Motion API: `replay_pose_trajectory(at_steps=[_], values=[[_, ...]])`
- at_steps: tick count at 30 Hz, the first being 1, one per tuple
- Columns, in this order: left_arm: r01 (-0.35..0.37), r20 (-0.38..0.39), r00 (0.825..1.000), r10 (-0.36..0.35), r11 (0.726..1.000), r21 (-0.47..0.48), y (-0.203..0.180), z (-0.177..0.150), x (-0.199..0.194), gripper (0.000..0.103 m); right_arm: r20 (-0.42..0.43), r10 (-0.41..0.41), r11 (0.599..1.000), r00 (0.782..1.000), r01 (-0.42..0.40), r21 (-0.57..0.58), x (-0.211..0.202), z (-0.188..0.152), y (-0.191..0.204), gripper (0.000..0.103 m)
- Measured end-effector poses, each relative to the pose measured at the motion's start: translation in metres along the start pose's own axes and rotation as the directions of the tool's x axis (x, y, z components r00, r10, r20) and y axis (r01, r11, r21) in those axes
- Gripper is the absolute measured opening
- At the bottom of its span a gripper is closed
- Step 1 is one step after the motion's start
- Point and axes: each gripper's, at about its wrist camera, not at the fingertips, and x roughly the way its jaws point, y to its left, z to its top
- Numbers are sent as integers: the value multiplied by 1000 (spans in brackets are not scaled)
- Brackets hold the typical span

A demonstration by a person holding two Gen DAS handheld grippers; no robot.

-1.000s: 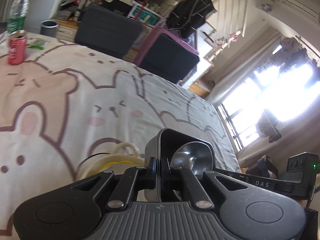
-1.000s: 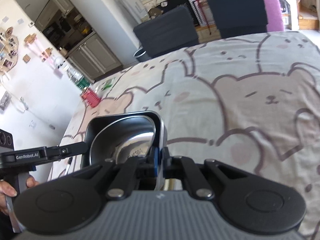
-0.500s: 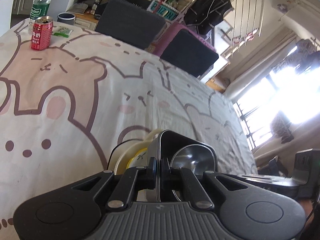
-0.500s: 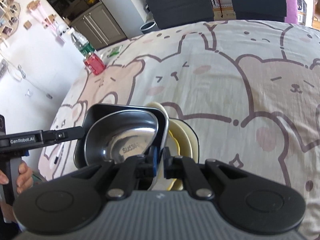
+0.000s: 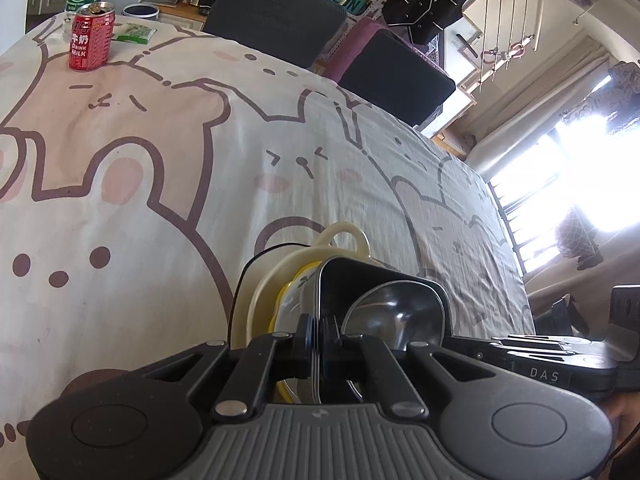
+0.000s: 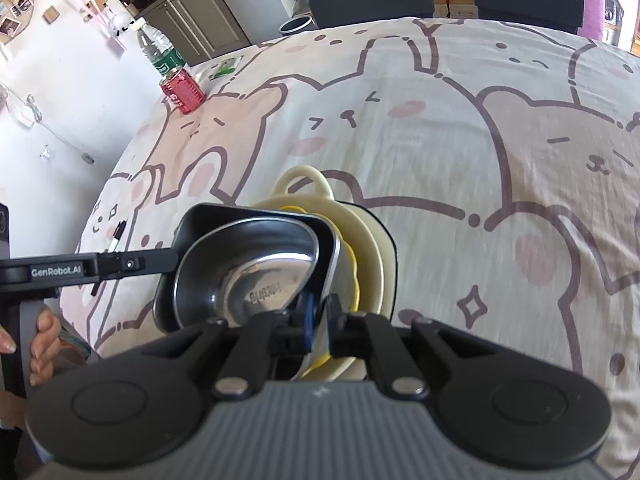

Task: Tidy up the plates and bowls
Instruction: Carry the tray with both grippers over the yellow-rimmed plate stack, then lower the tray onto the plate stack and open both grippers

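Steel bowl (image 6: 256,272) is pinched at opposite rims by the left gripper (image 5: 320,334) and right gripper (image 6: 320,316), jaws pressed tight on its wall. It now sits over the cream dish (image 6: 372,248) and yellow plate (image 6: 352,268) on the tablecloth (image 6: 480,160). A second ago it was higher, with that stack barely in view.

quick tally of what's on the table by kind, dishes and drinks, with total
Steel bowl in a black square tray, gripped on opposite rims by the left gripper and right gripper: 2
Cream bowl with yellow dish inside, stacked underneath: 2
Red can: 1
Water bottle: 1
Total: 6
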Motion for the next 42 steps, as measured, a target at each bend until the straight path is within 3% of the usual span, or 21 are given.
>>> replay_pose_trajectory(at_steps=[27,33,40,42], values=[[-5,-20,1000,5,1000,13,2,1,8,5,-26,-10,1000,1000,9,-29,8,3,6,15],[-12,-22,1000,12,1000,14,2,1,7,10,-26,-20,1000,999,20,-21,7,3,2,15],[-44,-13,999,45,999,26,1,1,2,22,-25,-29,999,999,29,-34,3,1,3,17],[-62,-5,998,62,997,40,-1,2,-1,27,-16,-37,999,999,36,-40,1,0,4,22]])
